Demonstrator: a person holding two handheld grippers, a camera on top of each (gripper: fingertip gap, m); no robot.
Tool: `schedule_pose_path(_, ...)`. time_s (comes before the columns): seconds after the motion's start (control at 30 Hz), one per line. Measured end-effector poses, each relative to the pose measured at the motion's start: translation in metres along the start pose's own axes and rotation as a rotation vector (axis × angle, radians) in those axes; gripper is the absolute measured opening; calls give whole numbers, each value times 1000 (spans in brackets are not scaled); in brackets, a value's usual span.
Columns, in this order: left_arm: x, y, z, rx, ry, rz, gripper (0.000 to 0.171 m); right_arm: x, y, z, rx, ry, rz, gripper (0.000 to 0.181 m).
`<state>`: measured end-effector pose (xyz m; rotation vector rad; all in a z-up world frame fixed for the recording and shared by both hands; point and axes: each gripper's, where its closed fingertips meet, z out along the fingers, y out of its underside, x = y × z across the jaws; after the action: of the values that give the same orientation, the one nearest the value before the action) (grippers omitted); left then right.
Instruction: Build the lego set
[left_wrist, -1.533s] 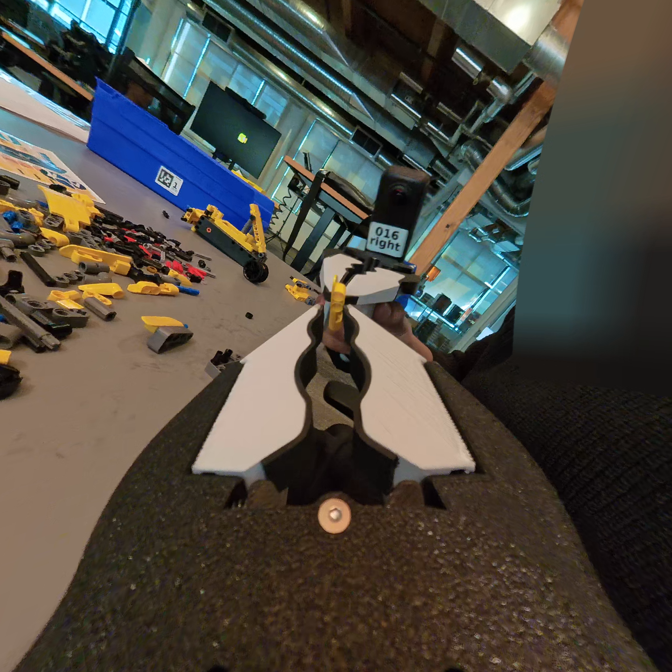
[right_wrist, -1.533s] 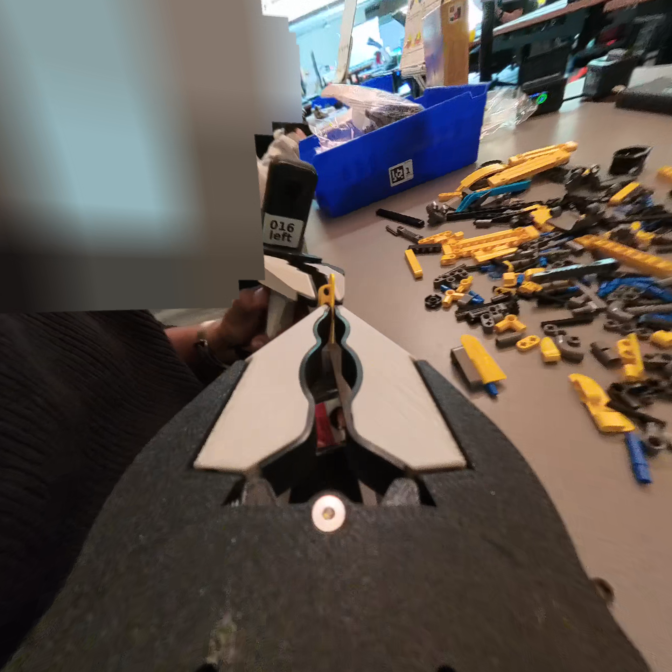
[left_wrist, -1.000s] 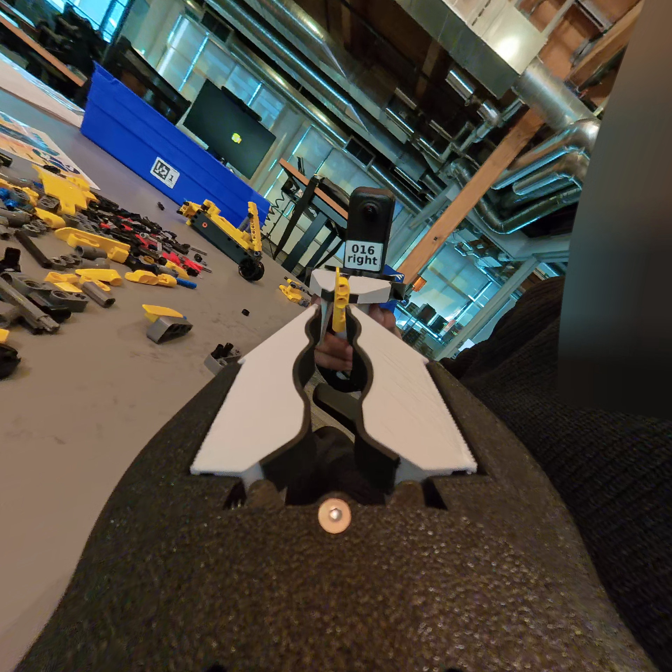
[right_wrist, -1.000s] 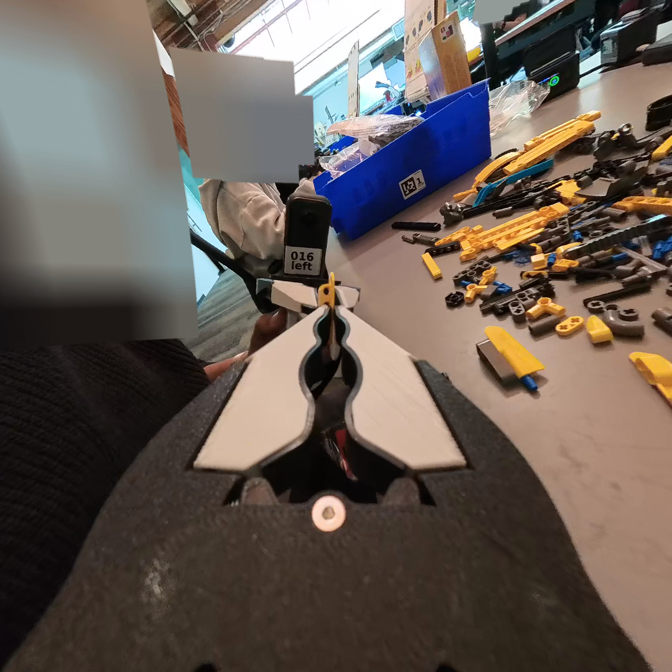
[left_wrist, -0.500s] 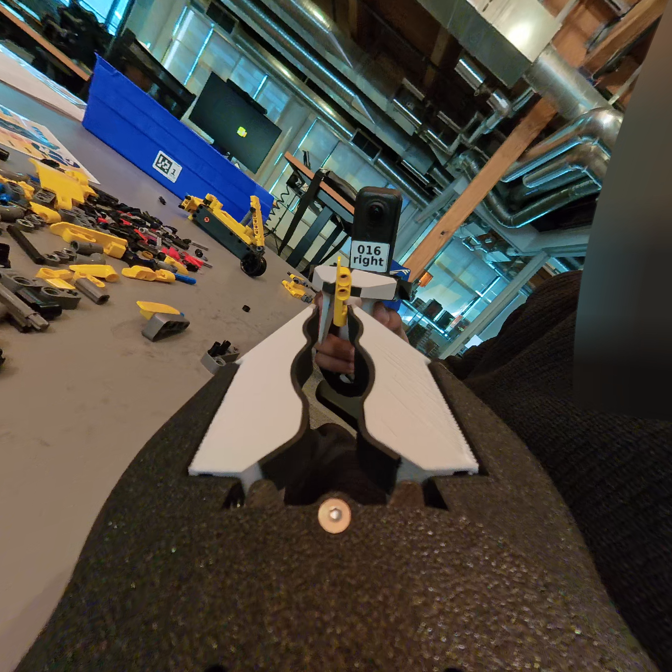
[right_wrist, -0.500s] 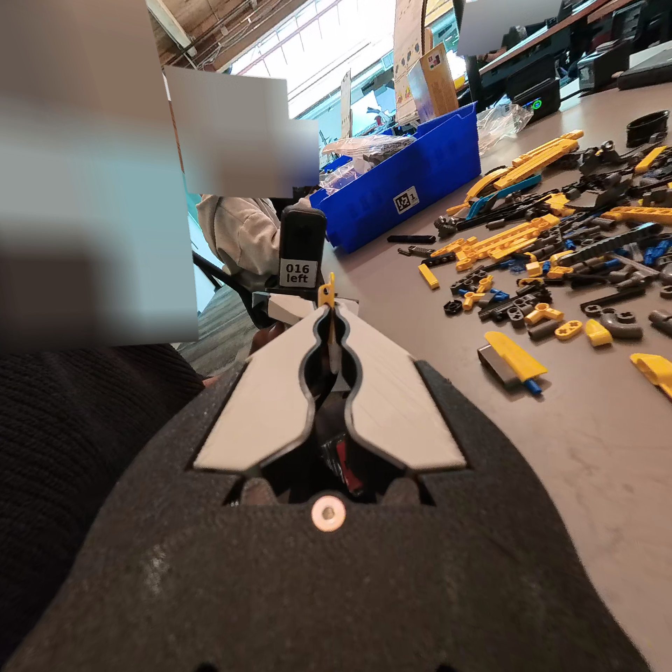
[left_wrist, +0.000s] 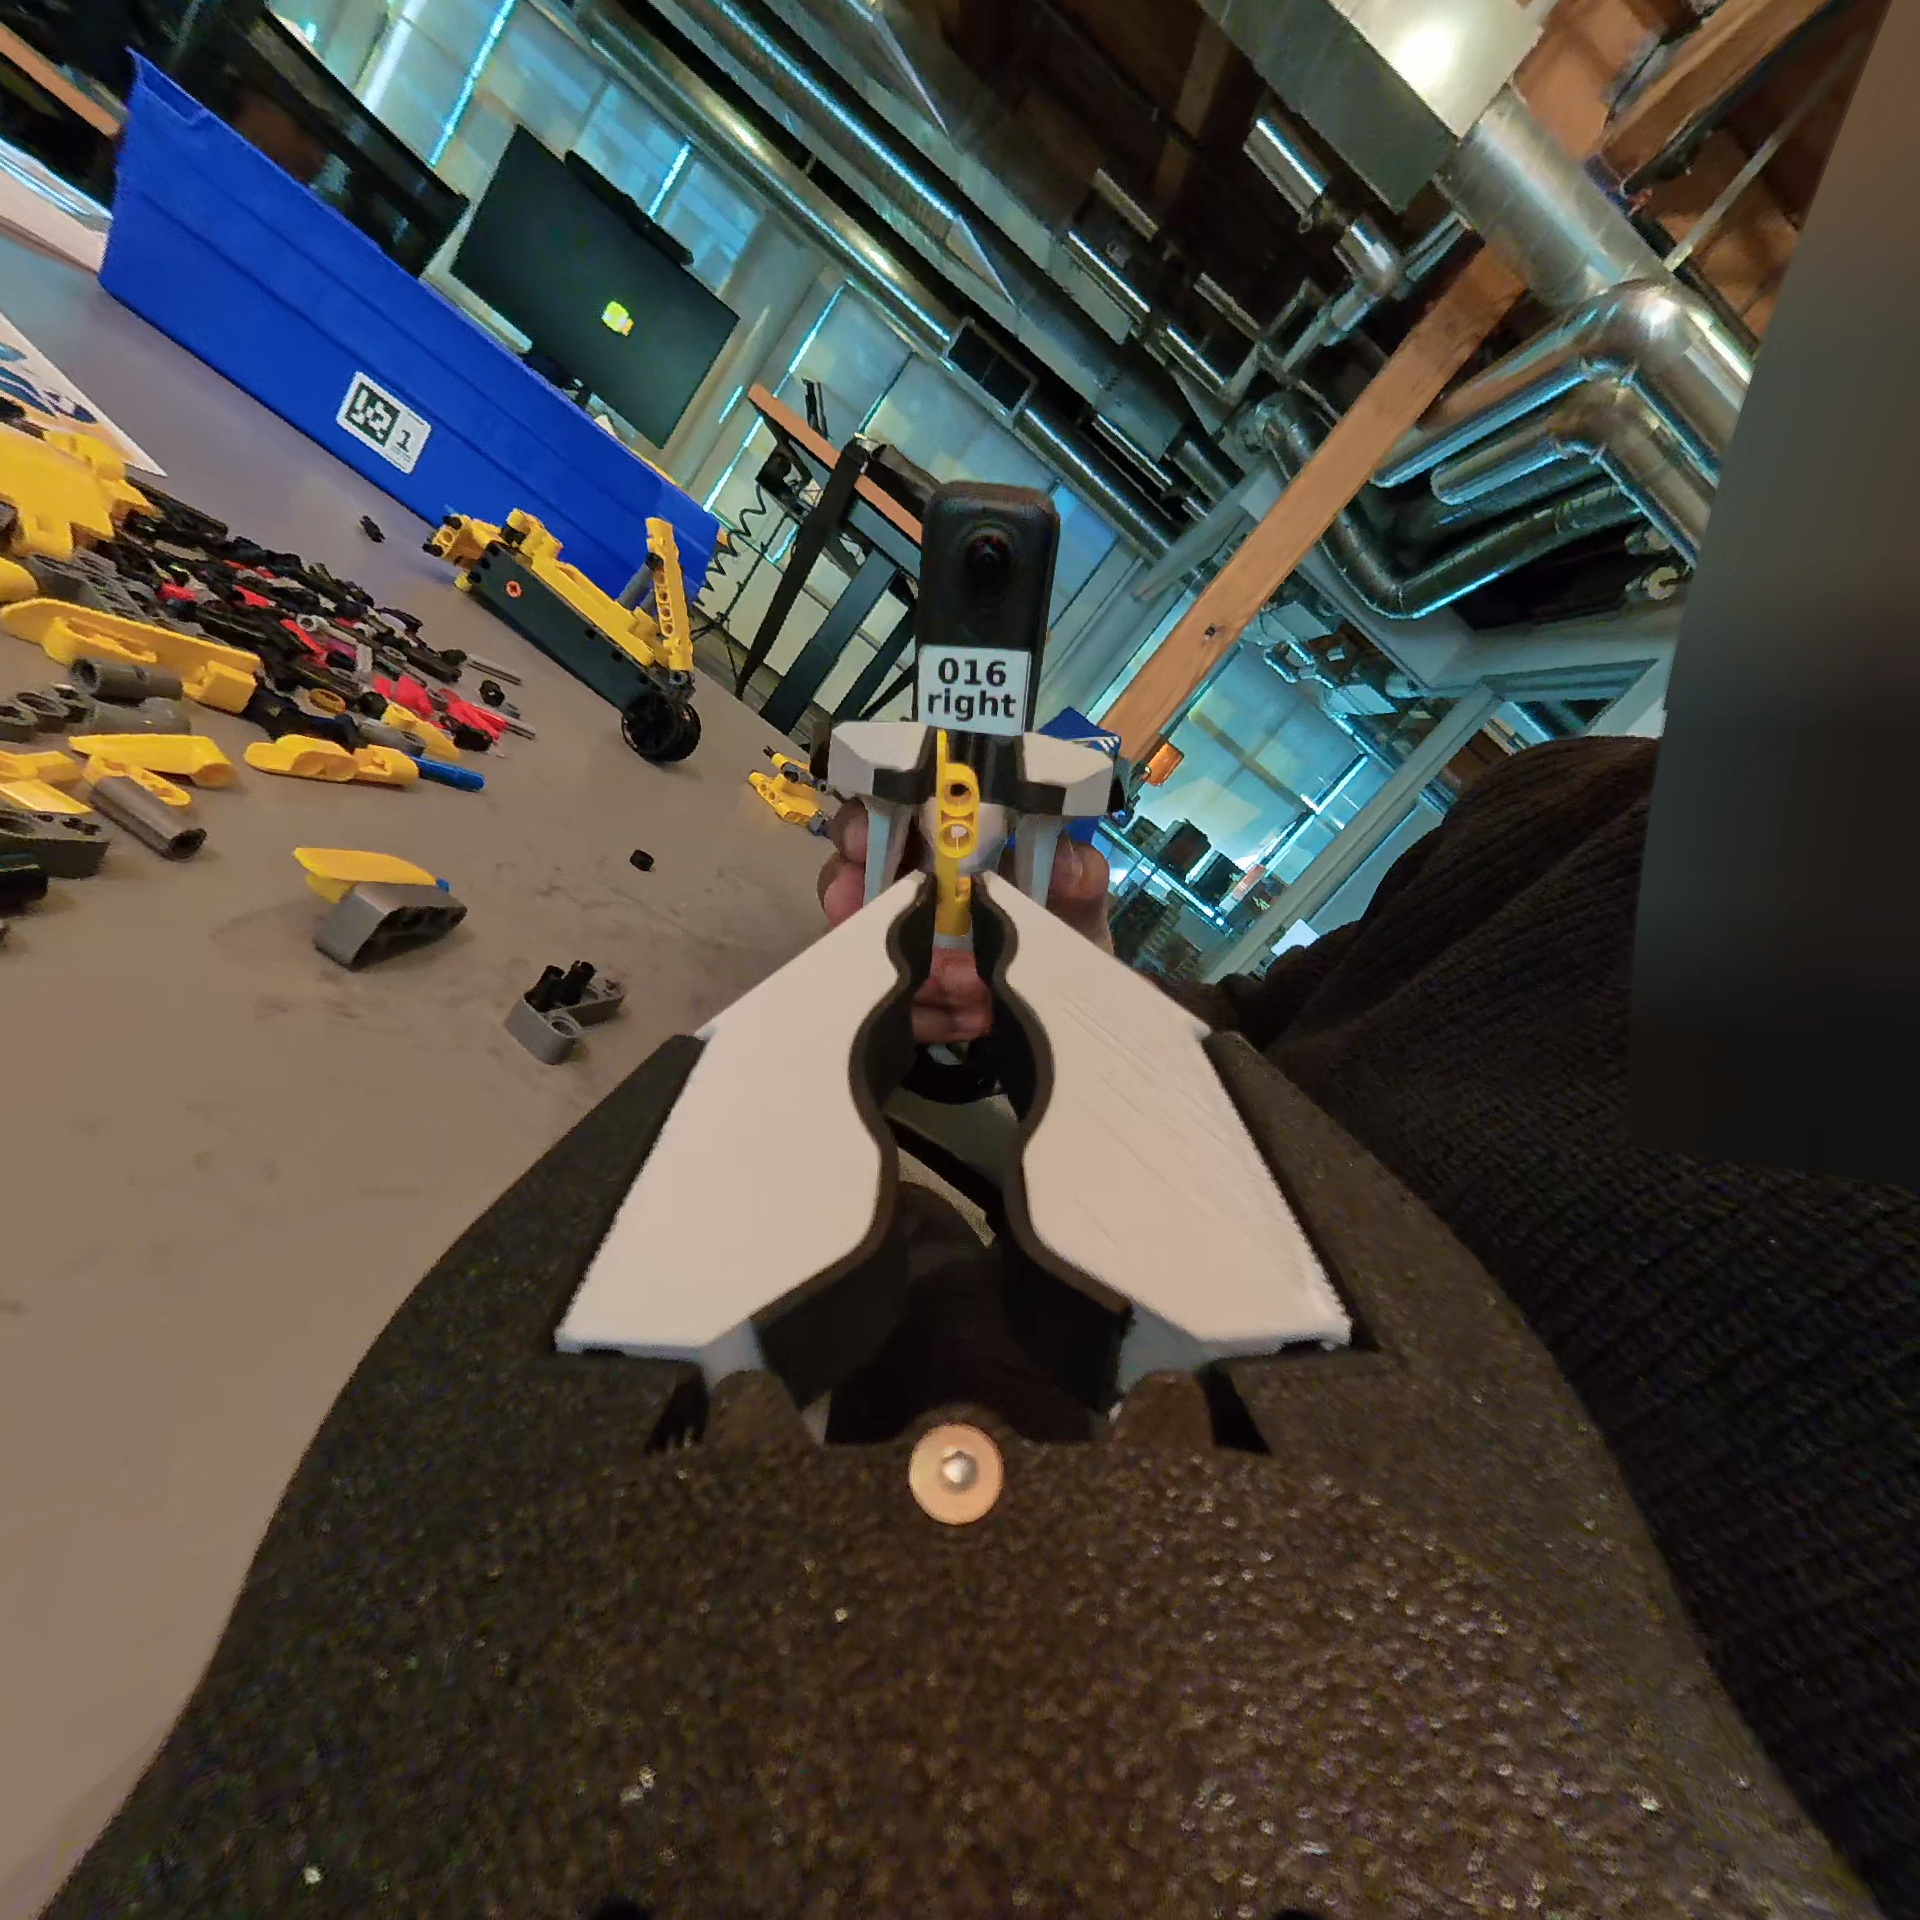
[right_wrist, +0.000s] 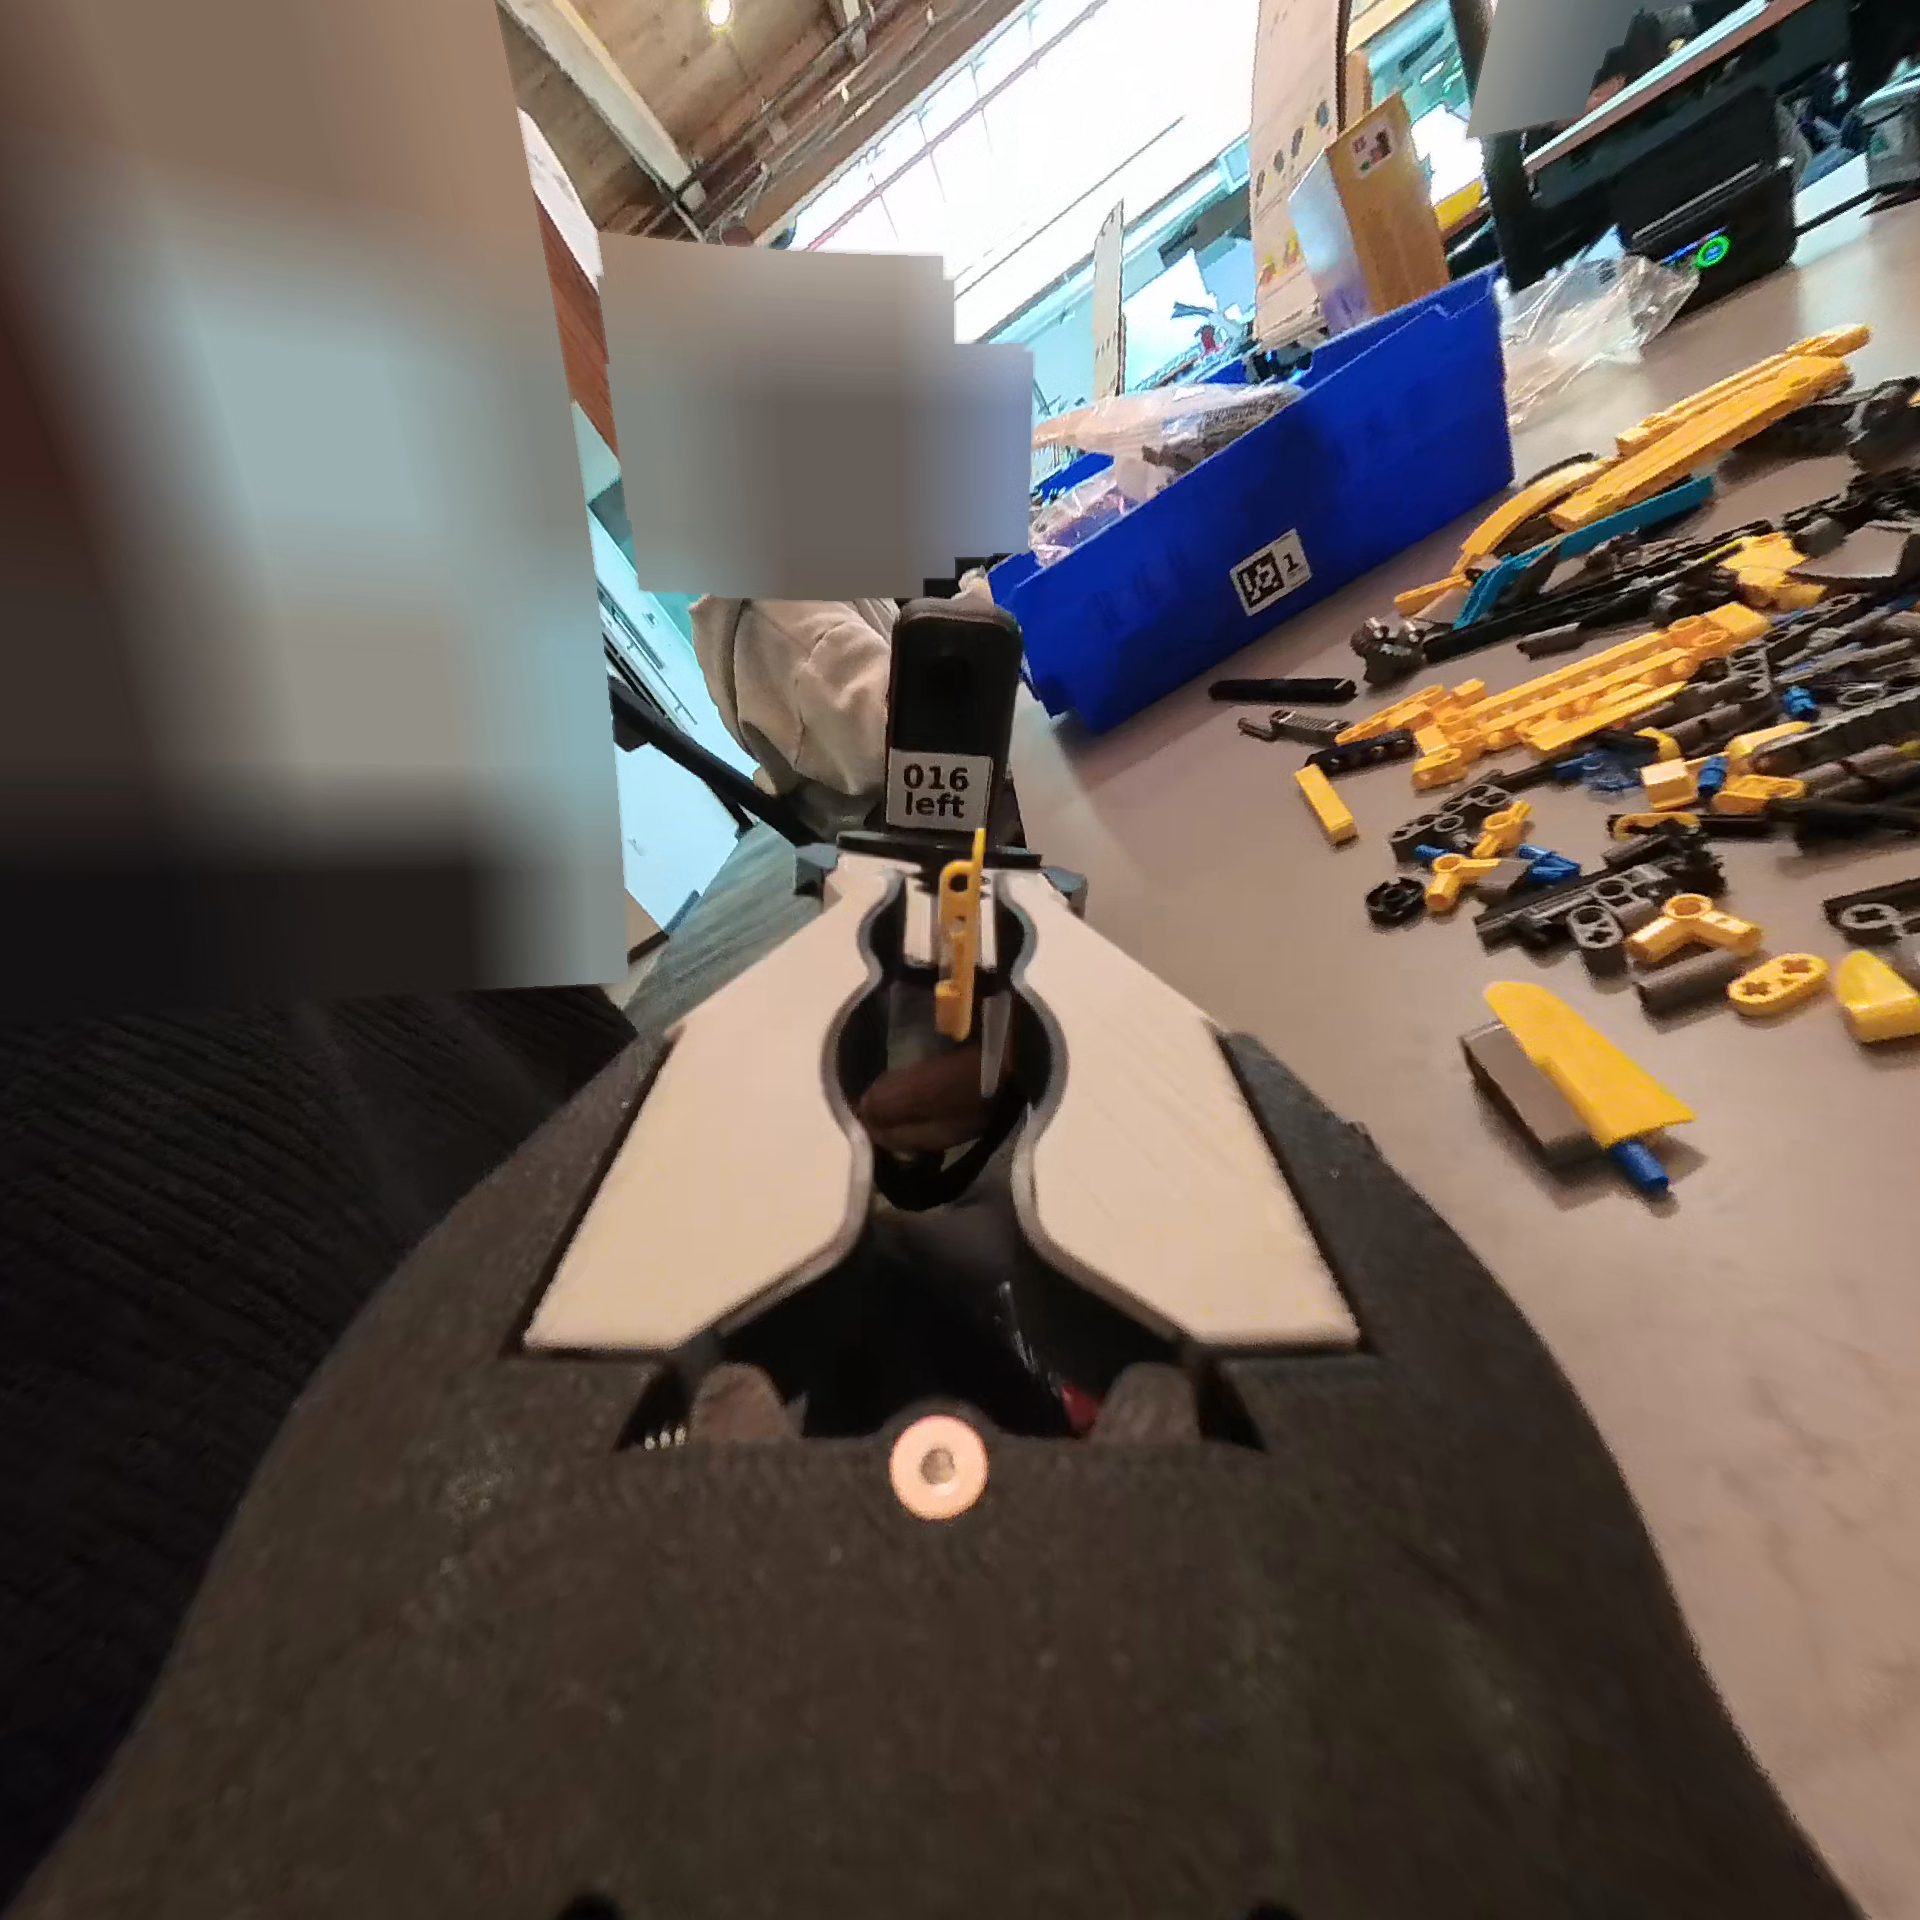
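A small yellow beam with holes (left_wrist: 954, 831) stands upright between the two grippers, which face each other off the table edge. My left gripper (left_wrist: 948, 899) is shut on the beam's lower end. In the right wrist view my right gripper (right_wrist: 948, 883) is open, its fingertips apart on either side of the yellow beam (right_wrist: 958, 935) without pinching it. The right gripper also shows in the left wrist view (left_wrist: 956, 847) with its fingers spread around the beam. A hand shows behind each gripper.
Loose yellow, black, grey and blue building pieces (right_wrist: 1610, 779) lie on the grey table (left_wrist: 260, 1195). A blue bin (right_wrist: 1299, 520) and a partly built yellow model (left_wrist: 582, 613) stand farther back. A grey block with a yellow panel (right_wrist: 1558, 1091) lies nearby. A dark sleeve (left_wrist: 1558, 1039) is close by. Less than 4 cm separates the two grippers' tips.
My right gripper, shut on the yellow beam before, has opened and let go. My left gripper still holds the beam. Both views have tilted a little.
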<state>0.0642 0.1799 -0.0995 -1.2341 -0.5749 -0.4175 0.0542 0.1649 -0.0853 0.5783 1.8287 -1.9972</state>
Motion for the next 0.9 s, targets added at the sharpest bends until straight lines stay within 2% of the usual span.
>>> schedule_pose_path(0.03,1,1,1,-6,4,1,5,0,2,1,-16,1,-9,6)
schedule_pose_path(0.2,-2,-1,0,6,-18,4,6,2,0,0,-69,31,-47,4)
schedule_pose_path(0.33,-10,-4,-7,36,-92,30,8,12,-10,-6,-131,109,-72,5)
schedule_pose_path(0.4,-11,2,-13,37,-137,34,9,26,-9,-11,-246,203,-101,5)
schedule_pose_path(0.5,-11,16,-23,25,-212,67,9,54,9,-24,-539,411,-219,5)
schedule_pose_path(0.57,-15,22,-31,16,-282,89,9,65,19,-30,-700,490,-255,5)
schedule_pose_path(0.73,-22,10,-55,31,-368,106,9,76,35,-33,-856,548,-102,6)
schedule_pose_path(0.9,-29,8,-71,35,-386,76,9,79,37,-28,-832,577,122,6)
